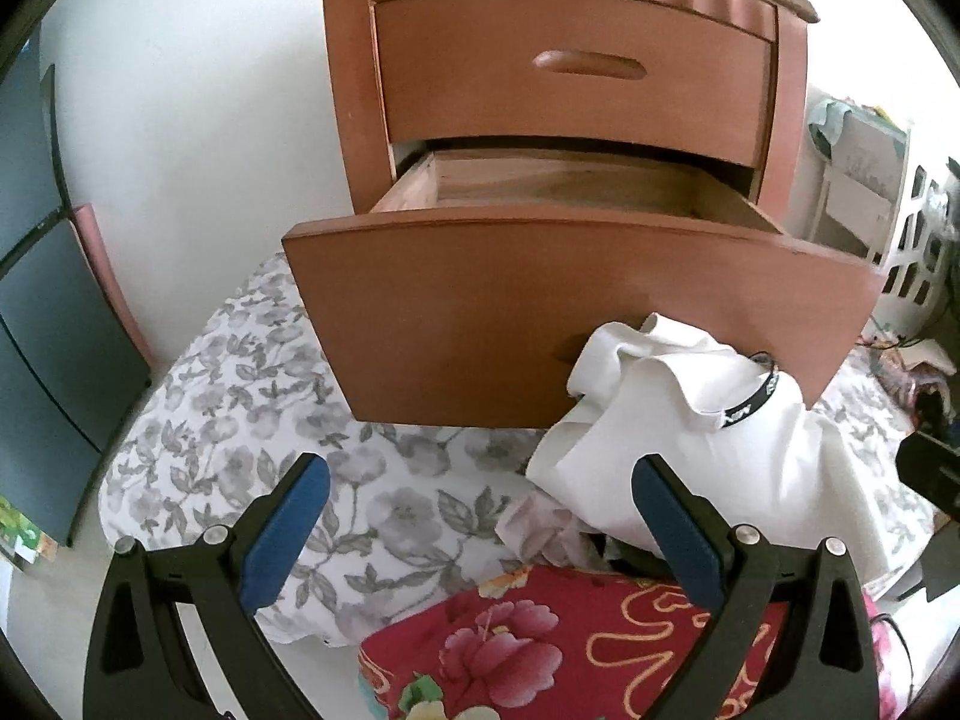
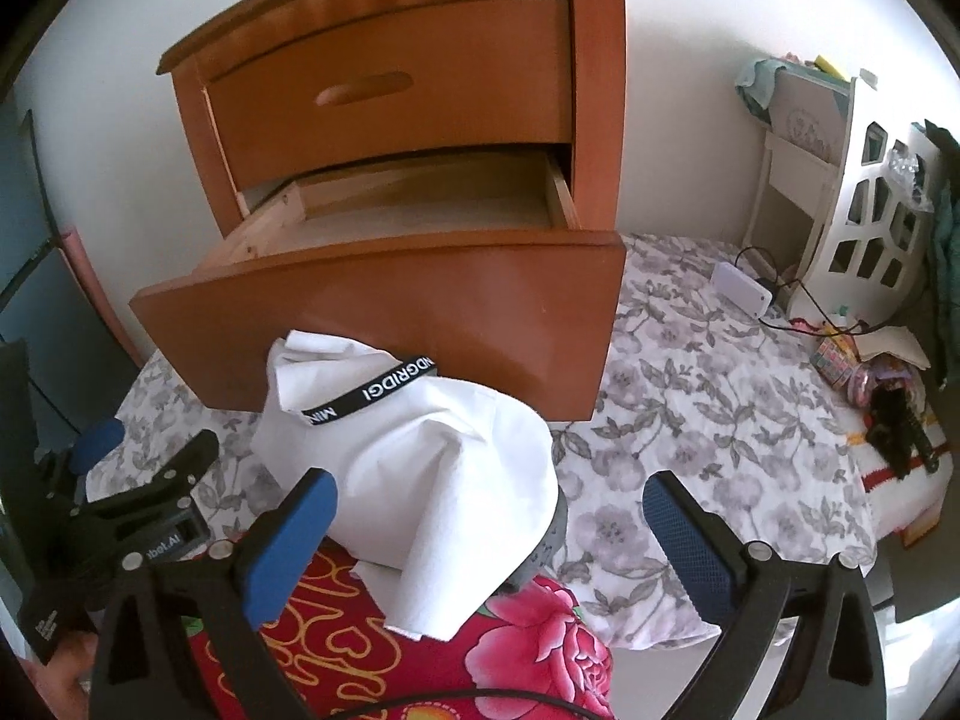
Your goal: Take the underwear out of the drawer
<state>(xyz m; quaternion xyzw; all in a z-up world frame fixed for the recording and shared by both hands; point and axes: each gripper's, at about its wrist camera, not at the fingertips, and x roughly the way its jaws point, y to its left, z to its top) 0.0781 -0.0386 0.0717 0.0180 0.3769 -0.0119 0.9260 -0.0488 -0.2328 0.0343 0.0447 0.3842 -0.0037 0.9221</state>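
1. Right tool (image 2: 489, 531) has its blue pads spread wide apart with nothing pinched between them. It points down over the white underwear (image 2: 420, 480) but isn't touching it.
2. Left tool (image 1: 480, 531) is the same deal: pads wide apart, empty, hanging over the flowery bedsheet (image 1: 240, 420). The right wrist view catches it off to the left (image 2: 129, 450), just beside the pile.
3. The underwear (image 1: 678, 444) is out of the drawer. It sits in a crumpled heap on the bed just in front of the drawer front, partly on a red flowered blanket (image 2: 528, 648), with its black waistband (image 2: 372, 387) (white lettering) facing up.
4. The bottom drawer (image 1: 540, 312) of the wooden nightstand (image 1: 564, 18) is pulled open, and the part of its inside that shows is bare wood. The top drawer (image 1: 570, 72) is closed.
5. Farther out on the right there's a white cut-out shelf thing (image 2: 870, 204), a small white box (image 2: 741, 288) with a black cable lying on the sheet, and some clutter near the bed's edge that's too small to make out.
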